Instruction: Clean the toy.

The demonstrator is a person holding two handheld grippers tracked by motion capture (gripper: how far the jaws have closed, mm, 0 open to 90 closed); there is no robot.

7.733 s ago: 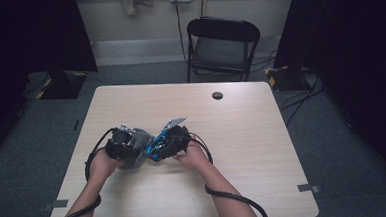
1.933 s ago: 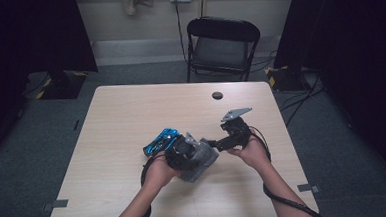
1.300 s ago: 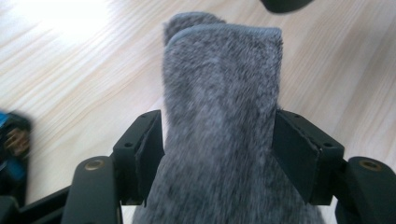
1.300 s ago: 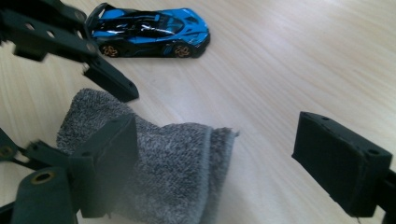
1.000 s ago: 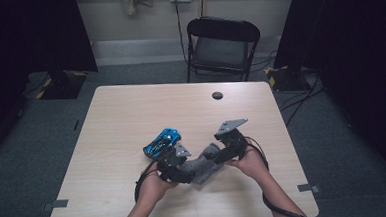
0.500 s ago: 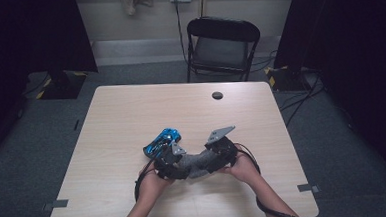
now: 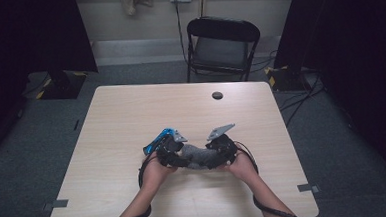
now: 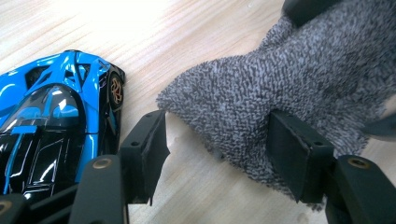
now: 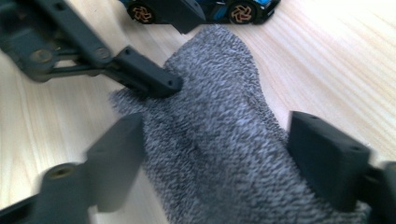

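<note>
Right gripper (image 7: 211,156): working at the table's near edge, at about 3 o'clock of the sock (image 7: 196,157). In the right gripper view its jaws are straddling the grey knit, one on each flank, and have just been closing; whether the pads are pressing yet, I cannot tell.

Left gripper (image 7: 179,158): sitting at 9 o'clock of the sock. In its own view the jaws are standing apart, one pad (image 8: 289,156) lying against the sock's (image 8: 280,93) edge, the other pad (image 8: 147,149) hanging over bare wood. They have just been closing a little.

Sock: lying flat between the two grippers, near the middle of the table (image 7: 116,117).

Car (image 7: 158,140): the blue toy is resting just beside the sock, at about 10 o'clock of it, close to the left jaws.

Step, as I judge it: taking the sock by both ends.

Doing it well: the left jaws are needing to slide further onto the fabric before closing, keeping clear of the car; both grips are best taken low, with a full fold between the pads.

Chair (image 7: 221,44): standing beyond the table at 12 o'clock.
</note>
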